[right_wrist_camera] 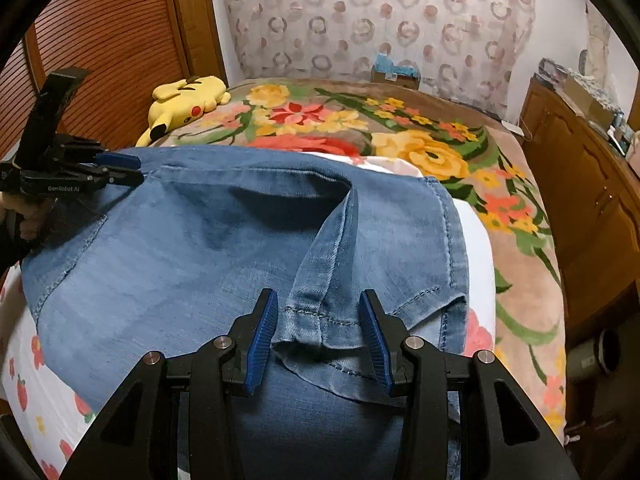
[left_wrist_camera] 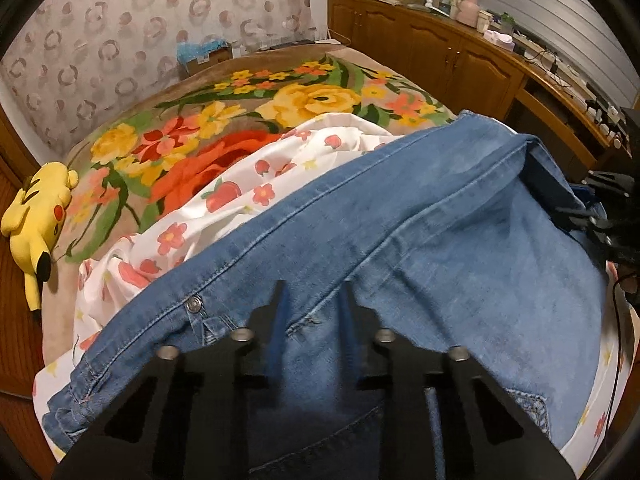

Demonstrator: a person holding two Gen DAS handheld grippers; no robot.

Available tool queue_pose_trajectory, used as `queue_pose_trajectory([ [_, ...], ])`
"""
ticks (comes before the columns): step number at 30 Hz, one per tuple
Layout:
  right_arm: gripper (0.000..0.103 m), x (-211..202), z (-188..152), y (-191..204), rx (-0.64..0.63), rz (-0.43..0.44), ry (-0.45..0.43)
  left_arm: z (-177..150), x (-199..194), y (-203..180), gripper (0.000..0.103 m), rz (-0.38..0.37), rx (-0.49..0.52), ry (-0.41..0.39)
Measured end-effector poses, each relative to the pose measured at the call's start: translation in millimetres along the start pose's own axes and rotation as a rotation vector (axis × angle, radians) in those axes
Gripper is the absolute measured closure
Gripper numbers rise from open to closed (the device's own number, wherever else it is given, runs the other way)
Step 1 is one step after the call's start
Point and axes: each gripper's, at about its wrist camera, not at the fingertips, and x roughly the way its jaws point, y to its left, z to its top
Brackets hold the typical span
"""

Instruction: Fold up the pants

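Right wrist view shows right gripper (right_wrist_camera: 320, 334) open around the pants (right_wrist_camera: 192, 248) hem, left gripper (right_wrist_camera: 124, 170) clamping denim; a shallow bite may slip.

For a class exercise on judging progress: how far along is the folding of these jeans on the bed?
Done: the jeans lie spread out, legs seemingly stacked. In hand: left gripper pinches the waist end; right gripper straddles the hem, pads not pressing. Left: the crosswise folds.

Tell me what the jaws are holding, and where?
The left gripper pinches the jeans at the waist end; the right gripper only straddles the leg hem.
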Motion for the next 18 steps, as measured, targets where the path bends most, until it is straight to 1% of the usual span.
queue_pose_trajectory([
  [1, 0.079, 0, 0, 2, -0.005, 0.002, 0.001, -1, -1, -2, 0.088, 0.001, 0.006, -0.002],
  [2, 0.089, 3, 4, 4, -0.012, 0.007, 0.002, -2, -2, -4, 0.092, 0.004, 0.011, -0.004],
  [3, 0.095, 3, 5, 5, -0.021, 0.009, -0.002, -2, -3, -5, 0.094, 0.010, 0.017, -0.008],
  [4, 0.096, 0, 5, 6, -0.028, 0.003, -0.010, -3, -5, -6, 0.098, 0.015, 0.019, -0.016],
  [7, 0.097, -12, 7, 3, -0.029, -0.015, -0.056, -4, -15, -3, 0.102, 0.010, 0.009, -0.040],
  [10, 0.097, -32, 15, -4, -0.020, -0.033, -0.110, -5, -31, -3, 0.103, -0.001, 0.006, -0.074],
  [13, 0.097, -52, 25, -8, -0.020, -0.060, -0.161, -3, -48, 1, 0.103, 0.006, -0.001, -0.117],
  [18, 0.097, -74, 37, -10, -0.042, -0.094, -0.212, 3, -69, 7, 0.103, 0.010, 0.003, -0.177],
])
